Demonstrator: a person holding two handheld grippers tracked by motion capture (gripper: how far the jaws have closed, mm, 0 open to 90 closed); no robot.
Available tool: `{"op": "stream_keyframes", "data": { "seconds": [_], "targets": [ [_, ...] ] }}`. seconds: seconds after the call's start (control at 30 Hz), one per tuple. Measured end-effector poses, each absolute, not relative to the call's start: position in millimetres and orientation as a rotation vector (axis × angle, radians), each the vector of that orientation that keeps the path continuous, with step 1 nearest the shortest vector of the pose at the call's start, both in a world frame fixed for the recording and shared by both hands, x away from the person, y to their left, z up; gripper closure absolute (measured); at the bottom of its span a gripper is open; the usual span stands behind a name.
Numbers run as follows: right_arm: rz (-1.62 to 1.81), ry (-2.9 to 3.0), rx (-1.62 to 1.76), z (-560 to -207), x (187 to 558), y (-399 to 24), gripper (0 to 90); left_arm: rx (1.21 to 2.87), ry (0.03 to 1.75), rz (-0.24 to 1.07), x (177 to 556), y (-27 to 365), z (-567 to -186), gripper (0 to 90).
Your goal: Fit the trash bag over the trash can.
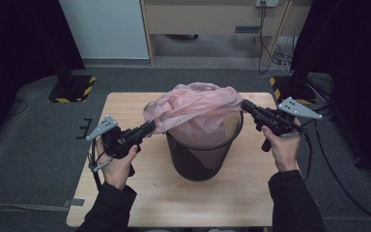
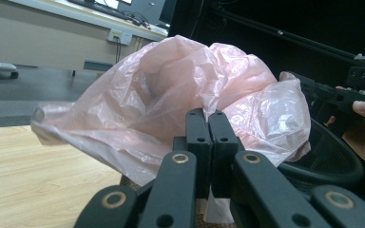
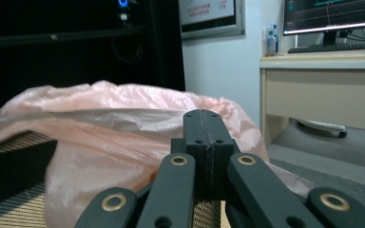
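Tools left (image 1: 150, 126) and right (image 1: 244, 104) each pinch the pink bag (image 1: 198, 104) over the bin (image 1: 205, 162).

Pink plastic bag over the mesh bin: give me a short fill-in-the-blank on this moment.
1. The pink plastic bag drapes over a black mesh ____.
2. The left tool is ____ on the bag's edge.
3. The right tool grips the bag's ____ side in the high view.
4. The bin stands on a ____ table.

Missing: bin; shut; right; wooden

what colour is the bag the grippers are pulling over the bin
Pale translucent pink bag, best in the left gripper view; the mesh bin is black.
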State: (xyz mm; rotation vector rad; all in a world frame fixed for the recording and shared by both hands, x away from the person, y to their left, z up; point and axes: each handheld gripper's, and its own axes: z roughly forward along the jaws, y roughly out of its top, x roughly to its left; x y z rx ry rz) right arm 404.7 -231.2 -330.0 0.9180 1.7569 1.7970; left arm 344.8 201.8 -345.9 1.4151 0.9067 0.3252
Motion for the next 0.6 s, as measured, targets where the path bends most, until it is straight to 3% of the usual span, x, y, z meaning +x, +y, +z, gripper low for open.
{"op": "stream_keyframes", "data": {
  "seconds": [0.6],
  "targets": [
    [1.873,1.887,0.902,-358,359,-252,90.0,1.549,0.884,0.235,323,183,-375,89.7]
  ]
}}
